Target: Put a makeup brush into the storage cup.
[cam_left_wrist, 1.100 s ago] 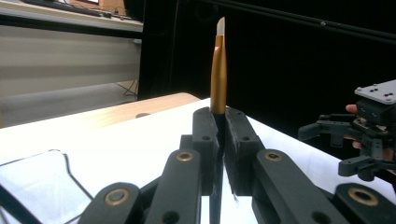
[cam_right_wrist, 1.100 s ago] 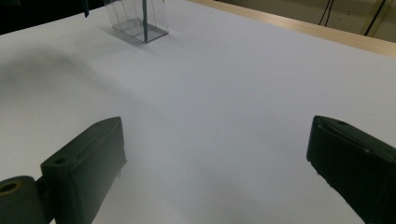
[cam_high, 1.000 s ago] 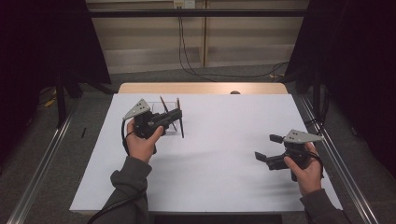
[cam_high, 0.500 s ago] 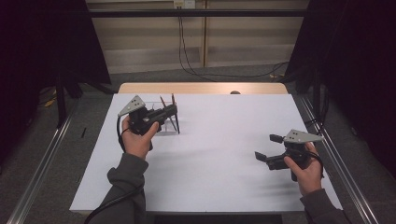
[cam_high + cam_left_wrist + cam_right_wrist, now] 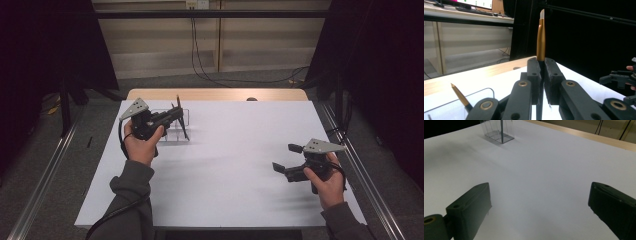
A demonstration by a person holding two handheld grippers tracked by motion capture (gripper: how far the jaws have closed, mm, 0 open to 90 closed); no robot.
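Note:
My left gripper [image 5: 178, 114] is shut on a slim gold pen [image 5: 540, 37] with a pale tip, which stands upright between the closed jaws [image 5: 542, 65]. It hovers at the back left of the table, right over a clear plastic holder [image 5: 170, 134]. A second gold-tipped pen [image 5: 459, 96] leans inside that holder [image 5: 480, 96]. My right gripper [image 5: 286, 157] is near the front right, open and holding nothing, its jaws wide apart above bare table [image 5: 540, 195]. From there the holder [image 5: 499, 131] shows far off with a dark pen [image 5: 502, 127] in it.
A white sheet [image 5: 235, 165] covers the table, with a wooden strip [image 5: 215, 94] along the far edge. Metal rails [image 5: 360, 180] run along both sides. Cables hang on the wall behind. A small dark spot [image 5: 251, 99] sits at the back edge.
The left hand has shifted left and slightly toward the back with the pen still held upright. The right gripper has stayed in place, open.

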